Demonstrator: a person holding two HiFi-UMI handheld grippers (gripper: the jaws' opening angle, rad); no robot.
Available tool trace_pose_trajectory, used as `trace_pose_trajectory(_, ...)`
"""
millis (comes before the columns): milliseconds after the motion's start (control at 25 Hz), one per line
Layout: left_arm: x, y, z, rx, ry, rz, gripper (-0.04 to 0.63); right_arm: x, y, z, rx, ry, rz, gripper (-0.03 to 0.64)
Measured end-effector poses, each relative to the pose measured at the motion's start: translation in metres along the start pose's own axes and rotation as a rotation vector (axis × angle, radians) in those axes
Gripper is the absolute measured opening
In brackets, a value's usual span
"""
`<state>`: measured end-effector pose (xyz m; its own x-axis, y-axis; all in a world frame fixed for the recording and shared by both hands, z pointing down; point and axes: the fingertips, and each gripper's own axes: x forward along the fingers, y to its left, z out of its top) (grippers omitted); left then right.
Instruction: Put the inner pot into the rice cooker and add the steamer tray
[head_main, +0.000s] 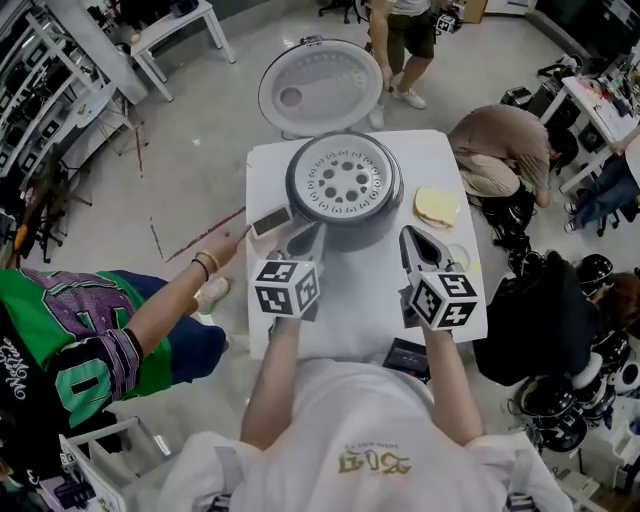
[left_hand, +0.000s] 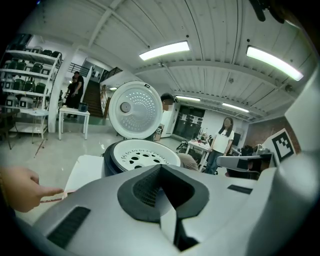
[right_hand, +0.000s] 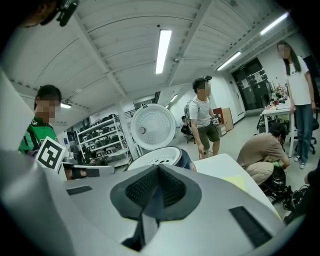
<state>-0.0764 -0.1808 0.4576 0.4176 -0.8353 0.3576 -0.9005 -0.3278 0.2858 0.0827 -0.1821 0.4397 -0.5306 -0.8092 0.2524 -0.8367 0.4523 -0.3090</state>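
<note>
The right gripper (right_hand: 159, 169) has its 2 jaws pressed together, nothing between them. Just beyond stands the rice cooker (right_hand: 186, 159), the perforated steamer tray (right_hand: 156, 160) seated in it and its lid (right_hand: 152, 126) raised behind. Right of the cooker, 1 person (right_hand: 262, 150) crouches beside the white table (right_hand: 225, 167).

Pale grey floor (head_main: 200, 170), glossy, marked with red streaks (head_main: 205, 236). White square desk (head_main: 268, 175) mid-room. Ribbed white ceiling (left_hand: 215, 30); long strip lights (left_hand: 165, 50) lit. Metal shelving (left_hand: 30, 65) stacked with dark gear far ahead-left of the left hand-held gripper (left_hand: 161, 170); small white side table (left_hand: 74, 116) just beside the shelving.
</note>
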Motion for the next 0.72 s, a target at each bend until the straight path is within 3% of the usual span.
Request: trace_pose_trajectory(720, -0.0046, 0.0069, -0.0060, -0.012, 0.016, 0.003, 0.015, 0.0035, 0.0072, -0.0074, -0.004, 0.025, 0.012, 0.011)
